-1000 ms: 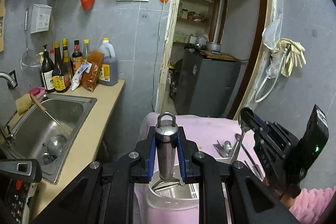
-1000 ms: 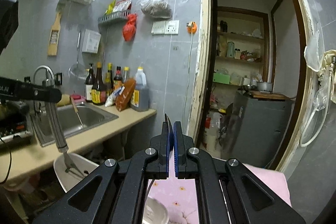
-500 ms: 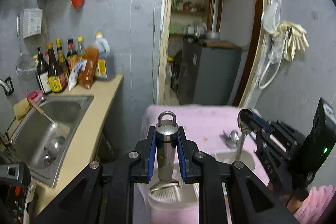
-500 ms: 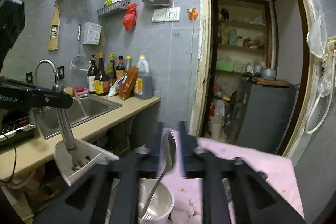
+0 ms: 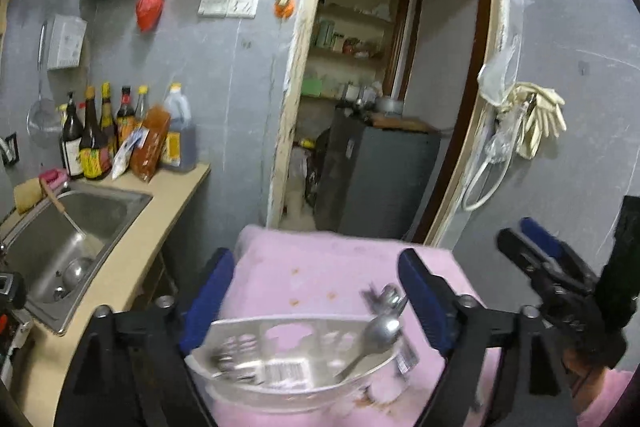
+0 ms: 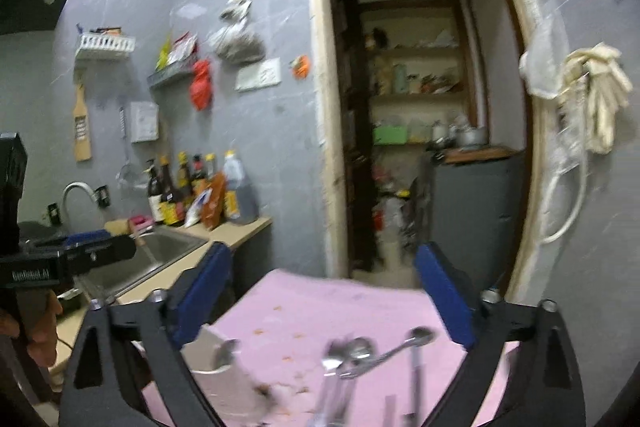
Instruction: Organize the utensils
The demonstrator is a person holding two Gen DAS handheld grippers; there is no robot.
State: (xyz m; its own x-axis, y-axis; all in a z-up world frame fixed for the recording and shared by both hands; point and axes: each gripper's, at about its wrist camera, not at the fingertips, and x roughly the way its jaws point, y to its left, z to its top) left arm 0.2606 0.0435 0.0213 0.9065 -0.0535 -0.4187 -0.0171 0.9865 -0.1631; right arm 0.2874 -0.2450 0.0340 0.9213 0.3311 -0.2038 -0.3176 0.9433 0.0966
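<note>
Both the left tool [image 5: 316, 297] and right tool [image 6: 326, 291] are opening with nothing between them, each utensil released: spoon [image 5: 374, 339] now in the holder [image 5: 296, 363] just ahead, more spoons [image 6: 352, 353] waiting on the worktop [image 6: 320, 307].

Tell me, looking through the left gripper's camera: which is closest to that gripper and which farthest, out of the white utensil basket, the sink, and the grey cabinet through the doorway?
1. White utensil basket: right below the left gripper, between its opening fingers.
2. Sink: off to the left, set in the counter.
3. Grey cabinet: farthest, through the doorway ahead.
</note>
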